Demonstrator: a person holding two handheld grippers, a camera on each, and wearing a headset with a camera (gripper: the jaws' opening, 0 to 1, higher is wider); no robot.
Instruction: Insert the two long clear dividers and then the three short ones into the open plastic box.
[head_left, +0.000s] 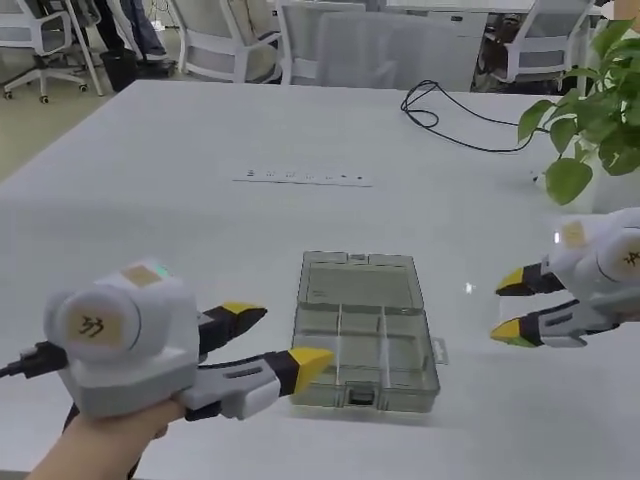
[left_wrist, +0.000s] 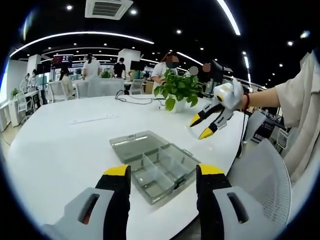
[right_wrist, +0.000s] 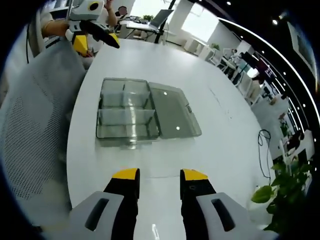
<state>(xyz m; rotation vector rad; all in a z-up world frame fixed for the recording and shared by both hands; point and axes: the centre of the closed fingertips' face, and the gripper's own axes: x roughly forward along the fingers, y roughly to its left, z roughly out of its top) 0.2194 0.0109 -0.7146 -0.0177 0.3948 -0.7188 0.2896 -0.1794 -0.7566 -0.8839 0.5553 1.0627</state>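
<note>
Lying open, the plastic box (head_left: 400, 393) sits between the left gripper (head_left: 293, 333) and right gripper (head_left: 498, 312), touching neither. Both pairs of jaws stand spread.

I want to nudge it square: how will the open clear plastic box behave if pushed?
The plastic box looks thin-walled and nearly empty, so it is probably light and would likely slide easily on the smooth table. Its open lid lies flat behind, so an off-centre push may turn it rather than tip it.

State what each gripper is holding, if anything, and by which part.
Nothing: the left gripper and the right gripper are both open and empty.
</note>
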